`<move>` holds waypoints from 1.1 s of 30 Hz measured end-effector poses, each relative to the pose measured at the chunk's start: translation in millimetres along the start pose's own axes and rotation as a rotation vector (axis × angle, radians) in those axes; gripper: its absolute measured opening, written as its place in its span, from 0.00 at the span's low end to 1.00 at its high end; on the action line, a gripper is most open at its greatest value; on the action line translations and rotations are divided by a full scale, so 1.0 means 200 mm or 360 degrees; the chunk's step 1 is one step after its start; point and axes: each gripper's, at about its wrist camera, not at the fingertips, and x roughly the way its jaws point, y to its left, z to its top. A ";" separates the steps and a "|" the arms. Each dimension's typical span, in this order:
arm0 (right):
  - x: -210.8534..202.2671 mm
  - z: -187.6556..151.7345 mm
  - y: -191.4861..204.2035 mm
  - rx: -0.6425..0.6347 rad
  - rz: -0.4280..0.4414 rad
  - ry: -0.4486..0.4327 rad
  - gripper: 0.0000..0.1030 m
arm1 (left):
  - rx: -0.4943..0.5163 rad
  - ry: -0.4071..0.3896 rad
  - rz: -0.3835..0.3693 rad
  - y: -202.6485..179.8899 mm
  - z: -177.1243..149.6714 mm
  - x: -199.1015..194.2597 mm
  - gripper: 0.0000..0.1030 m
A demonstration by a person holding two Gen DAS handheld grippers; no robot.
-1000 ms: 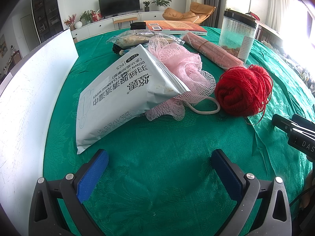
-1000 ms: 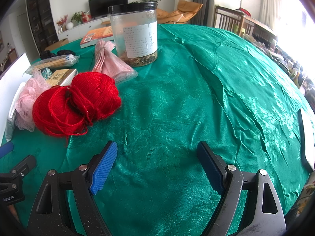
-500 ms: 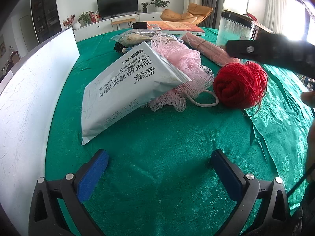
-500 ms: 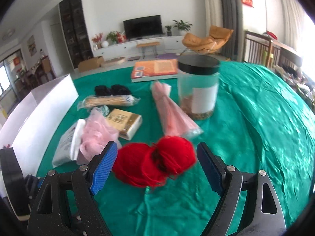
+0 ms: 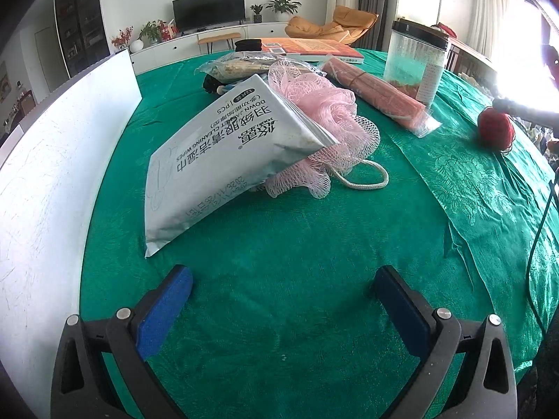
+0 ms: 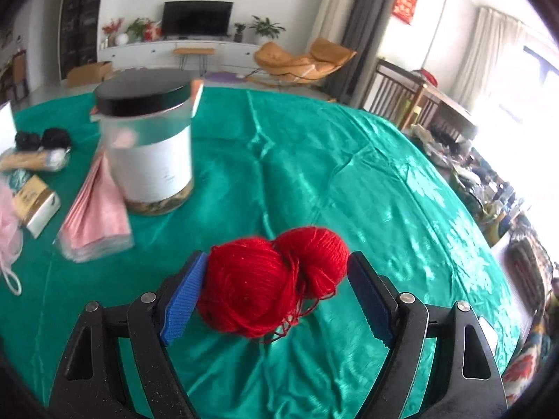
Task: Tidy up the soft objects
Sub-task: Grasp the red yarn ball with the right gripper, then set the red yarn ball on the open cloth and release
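My right gripper (image 6: 276,291) grasps the red yarn (image 6: 269,288), jaws pressed on both ends, lifted above the green surface (image 6: 349,174); its long axis runs 9 to 3 o'clock. Next, I judge, comes carrying it to a spot. My left gripper (image 5: 283,302) hangs released at 6 o'clock from the wipes pouch (image 5: 223,157).

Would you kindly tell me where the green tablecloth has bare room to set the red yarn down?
Bare cloth lies right of the jar toward the far edge, and between the left gripper and the wipes packet. It is crowded around the pink mesh sponge and pink sleeve. The right gripper flanks the red yarn.
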 end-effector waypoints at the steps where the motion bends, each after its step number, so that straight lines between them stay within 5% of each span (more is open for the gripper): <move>1: -0.03 0.01 -0.03 0.0069 0.0062 -0.0017 0.82 | 0.0001 0.0000 0.0001 0.00 0.00 0.00 1.00; 9: -0.20 -0.36 0.16 0.0414 0.0333 0.0129 0.82 | 0.0001 0.0000 0.0000 0.00 0.00 0.00 1.00; 15: -0.23 -0.42 0.34 0.0209 0.0223 0.0133 0.82 | 0.0001 0.0000 0.0000 0.00 0.00 0.00 1.00; 23: -0.16 -0.46 0.35 0.0182 0.0173 0.0245 0.83 | 0.0020 0.0020 -0.0014 0.00 0.00 0.00 1.00; 27: -0.17 -0.47 0.36 0.0185 0.0176 0.0243 0.83 | 0.0117 0.0249 -0.0105 0.00 0.00 -0.06 1.00; 29: -0.17 -0.47 0.36 0.0185 0.0176 0.0242 0.83 | 0.0199 0.0257 -0.0112 0.00 0.03 -0.13 1.00; 33: -0.17 -0.46 0.36 0.0185 0.0179 0.0242 0.84 | 0.0521 0.0305 0.0135 -0.02 0.18 -0.17 1.00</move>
